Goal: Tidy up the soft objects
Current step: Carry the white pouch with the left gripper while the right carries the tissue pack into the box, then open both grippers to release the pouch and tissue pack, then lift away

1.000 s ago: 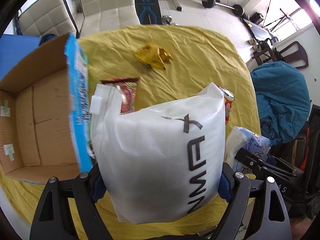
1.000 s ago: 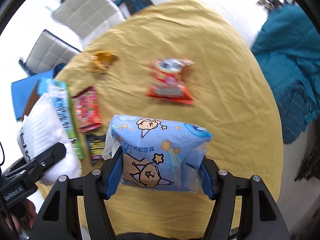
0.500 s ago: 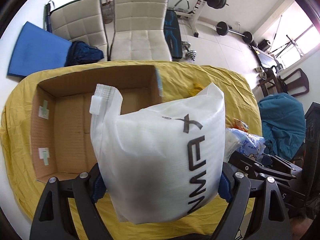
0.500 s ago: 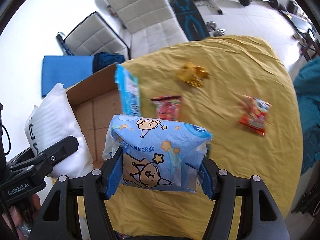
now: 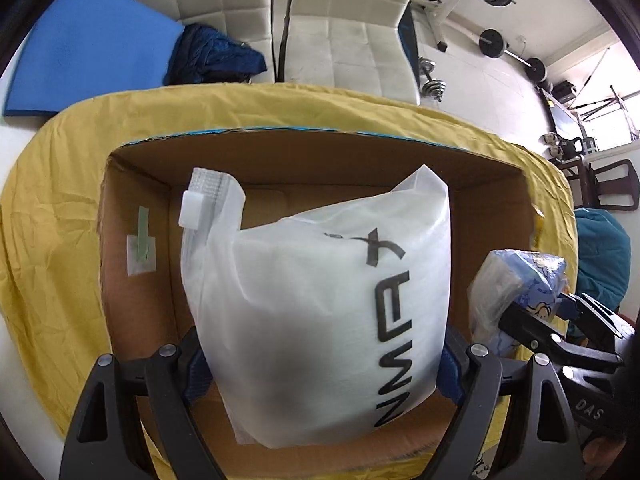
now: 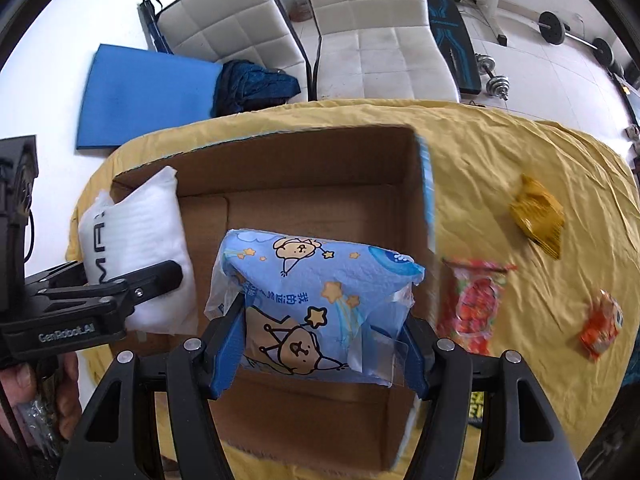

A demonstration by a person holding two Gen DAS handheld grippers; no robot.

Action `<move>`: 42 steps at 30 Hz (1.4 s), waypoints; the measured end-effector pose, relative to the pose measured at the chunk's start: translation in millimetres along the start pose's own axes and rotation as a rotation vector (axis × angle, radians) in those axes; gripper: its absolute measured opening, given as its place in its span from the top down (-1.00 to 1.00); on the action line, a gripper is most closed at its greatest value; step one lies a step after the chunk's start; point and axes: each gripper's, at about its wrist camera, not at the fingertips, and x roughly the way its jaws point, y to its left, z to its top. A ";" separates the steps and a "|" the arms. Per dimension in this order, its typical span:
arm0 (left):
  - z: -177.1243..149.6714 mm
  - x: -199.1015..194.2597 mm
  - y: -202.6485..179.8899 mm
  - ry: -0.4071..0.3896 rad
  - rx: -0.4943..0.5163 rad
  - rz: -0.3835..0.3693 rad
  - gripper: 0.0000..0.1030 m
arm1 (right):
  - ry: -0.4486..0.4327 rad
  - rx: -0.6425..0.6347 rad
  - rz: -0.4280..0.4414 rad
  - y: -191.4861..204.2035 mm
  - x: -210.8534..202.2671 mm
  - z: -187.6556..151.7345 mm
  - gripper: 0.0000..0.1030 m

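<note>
The white bag (image 5: 320, 312) sat pinched between my left gripper's (image 5: 320, 372) jaws, the blue pack (image 6: 320, 304) pinched in my right gripper (image 6: 320, 354) — both hanging over the open box (image 6: 304, 160), so I judged this the drop-off step. Next I needed to lower a little and spread the jaws, keeping the two loads apart. The bag read "AWM" with an X; the left gripper's body in the right view read "GenRobot.AI". Snack packets (image 6: 472, 304) lay outside the box, beyond my right jaw.
</note>
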 end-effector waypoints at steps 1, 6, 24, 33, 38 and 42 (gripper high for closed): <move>6.4 8.2 7.7 0.015 -0.005 0.000 -0.67 | 0.007 -0.011 -0.005 6.5 9.7 7.1 -0.32; 29.1 43.4 22.4 0.068 0.001 -0.033 -0.66 | 0.041 -0.045 -0.070 18.0 49.1 29.2 -0.32; 37.5 112.6 26.2 0.200 0.056 0.017 -0.72 | 0.106 -0.127 -0.096 17.9 108.0 45.1 -0.44; 36.0 102.2 23.2 0.214 0.061 0.066 -0.75 | 0.107 -0.130 -0.092 24.5 98.4 40.9 -0.67; 37.2 92.7 19.4 0.204 0.051 0.078 -0.89 | 0.102 -0.111 -0.071 26.8 91.4 43.2 -0.77; 34.2 80.3 19.5 0.166 0.038 0.078 -0.95 | 0.102 -0.110 -0.049 30.0 84.9 43.5 -0.91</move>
